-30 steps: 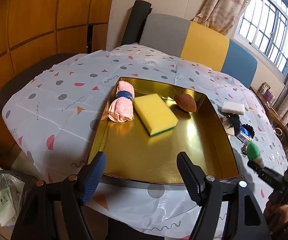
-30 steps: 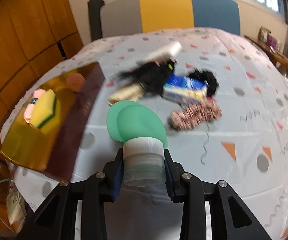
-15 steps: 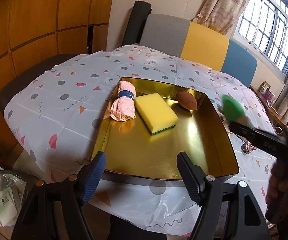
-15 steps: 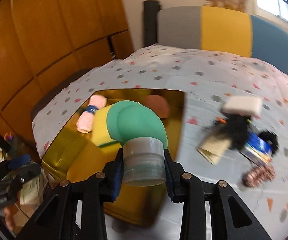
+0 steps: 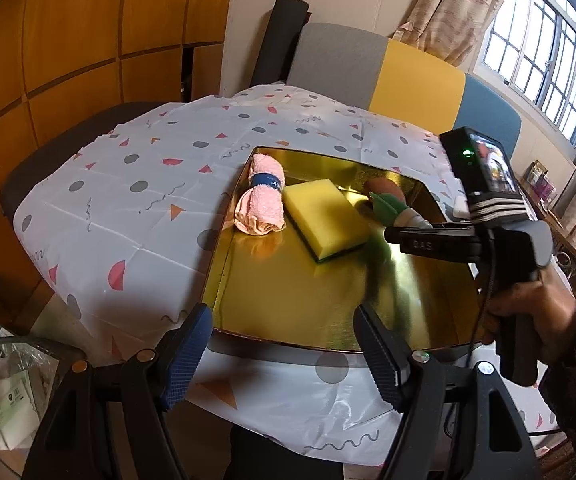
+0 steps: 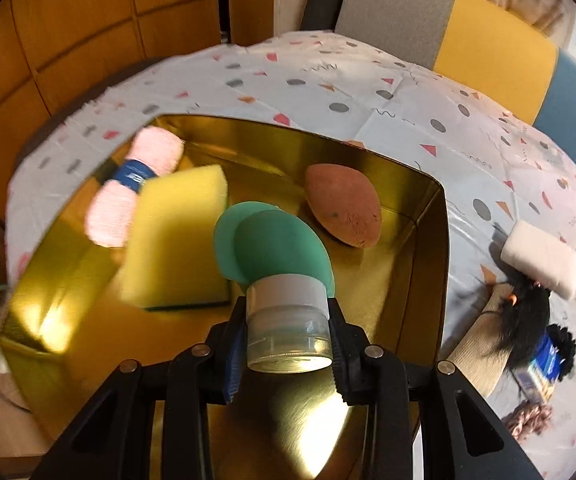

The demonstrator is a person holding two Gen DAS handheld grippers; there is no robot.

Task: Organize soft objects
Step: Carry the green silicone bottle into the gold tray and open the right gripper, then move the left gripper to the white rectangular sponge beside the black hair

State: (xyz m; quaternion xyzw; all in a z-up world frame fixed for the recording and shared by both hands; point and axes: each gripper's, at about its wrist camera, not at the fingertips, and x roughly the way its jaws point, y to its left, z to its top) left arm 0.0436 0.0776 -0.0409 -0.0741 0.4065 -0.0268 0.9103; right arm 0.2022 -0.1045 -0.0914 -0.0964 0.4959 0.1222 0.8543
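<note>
A gold tray lies on the patterned tablecloth. In it are a rolled pink towel, a yellow sponge and a brown egg-shaped sponge. My right gripper is shut on a green puff with a clear cap, held above the tray between the yellow and brown sponges. My left gripper is open and empty at the tray's near edge.
To the right of the tray lie a white block, a black fuzzy item, a blue packet and a pink knitted piece. A grey, yellow and blue sofa back stands behind the table.
My right gripper has carried the green puff from the right side of the table leftward to above the tray. My left gripper has stayed near the tray's front edge.
</note>
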